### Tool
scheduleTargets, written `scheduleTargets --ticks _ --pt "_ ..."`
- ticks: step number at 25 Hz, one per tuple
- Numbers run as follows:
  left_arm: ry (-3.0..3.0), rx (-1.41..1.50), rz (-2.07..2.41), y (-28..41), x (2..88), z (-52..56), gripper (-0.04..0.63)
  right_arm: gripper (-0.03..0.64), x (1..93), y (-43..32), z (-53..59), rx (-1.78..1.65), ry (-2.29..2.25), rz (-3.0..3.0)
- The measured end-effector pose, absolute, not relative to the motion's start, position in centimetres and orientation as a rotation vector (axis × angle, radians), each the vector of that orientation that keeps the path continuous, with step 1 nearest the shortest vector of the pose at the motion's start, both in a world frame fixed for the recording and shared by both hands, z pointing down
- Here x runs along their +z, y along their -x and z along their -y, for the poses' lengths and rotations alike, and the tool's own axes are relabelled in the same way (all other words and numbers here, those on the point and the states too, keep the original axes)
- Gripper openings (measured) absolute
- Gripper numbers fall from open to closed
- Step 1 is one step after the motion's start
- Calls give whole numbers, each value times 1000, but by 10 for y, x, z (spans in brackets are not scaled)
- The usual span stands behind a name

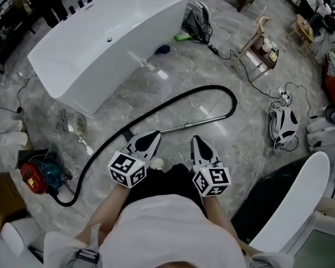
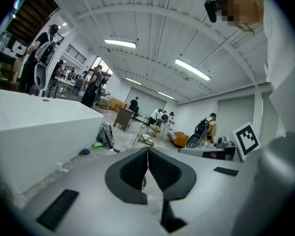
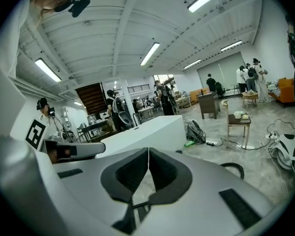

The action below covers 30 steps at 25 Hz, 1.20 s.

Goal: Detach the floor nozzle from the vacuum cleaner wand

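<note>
White hand-held left gripper (image 1: pixel 148 142) and right gripper (image 1: pixel 200 148), both pinched closed and empty, hover side by side. A silver metal vacuum wand (image 1: pixel 192 123) lies at their twelve o'clock, joined to a curving black hose (image 1: pixel 173 101).

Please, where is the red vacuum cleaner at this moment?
In the head view, the vacuum cleaner sits low near the left edge, below the white bathtub, where the black hose ends.

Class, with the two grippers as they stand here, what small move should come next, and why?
Probably lower the left gripper, opening it, toward the near end of the metal wand. Both it and the right gripper are shut and empty, and the wand's near end shows right by its tip.
</note>
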State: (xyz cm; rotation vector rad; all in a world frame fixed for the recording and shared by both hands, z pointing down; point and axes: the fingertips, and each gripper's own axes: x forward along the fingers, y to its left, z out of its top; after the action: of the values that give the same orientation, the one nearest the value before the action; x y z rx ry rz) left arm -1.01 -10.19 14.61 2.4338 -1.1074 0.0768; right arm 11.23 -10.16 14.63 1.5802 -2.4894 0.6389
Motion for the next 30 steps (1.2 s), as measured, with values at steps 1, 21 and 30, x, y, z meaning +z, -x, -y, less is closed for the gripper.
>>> scheduleTargets --ticks 1,21,30 --pt "-2434 78 1113 11 146 102 11 15 145 -113 103 631 -1557 2504" --pt "-2427 158 1172 3 185 113 11 15 179 -111 155 610 -1103 2670" --pt "-2415 164 1177 -5 240 132 11 15 225 -112 185 638 -1012 2729"
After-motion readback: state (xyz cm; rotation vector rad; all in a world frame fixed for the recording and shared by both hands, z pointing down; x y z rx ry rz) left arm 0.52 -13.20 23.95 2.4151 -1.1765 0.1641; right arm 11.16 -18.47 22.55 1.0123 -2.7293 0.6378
